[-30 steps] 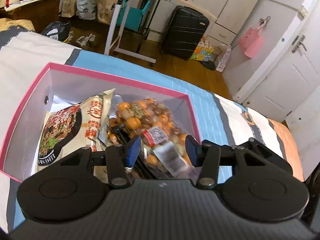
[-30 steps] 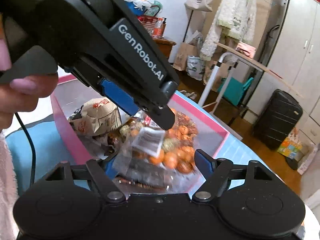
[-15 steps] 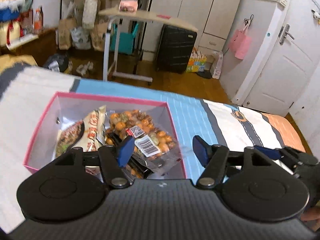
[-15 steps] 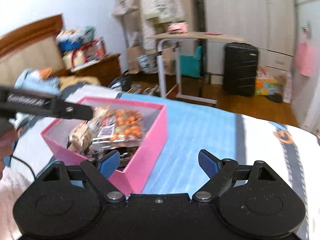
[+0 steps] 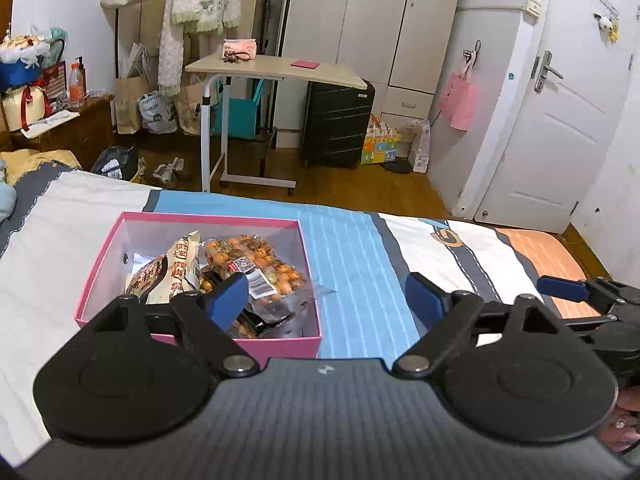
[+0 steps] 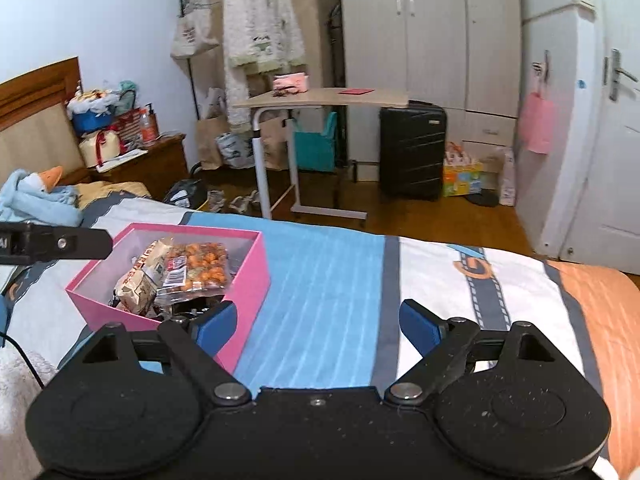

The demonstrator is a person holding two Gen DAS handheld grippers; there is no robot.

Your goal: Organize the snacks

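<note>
Snack bags (image 5: 224, 276) inside pink box (image 5: 280, 345) on bed (image 5: 352, 248)

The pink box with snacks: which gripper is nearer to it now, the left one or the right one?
Left. The left gripper hangs open just before the pink box, at its near right corner. The right gripper, also open and empty, is off to the box's right, over the blue-striped sheet.

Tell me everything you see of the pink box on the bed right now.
The pink box looks like cardboard: pink outside and rim, pale inside, rectangular, lidless, with a small eyelet in one wall. It sits upright on the striped bedspread, holding snack packets, including a clear bag of orange snacks. Neither gripper touches it.
</note>
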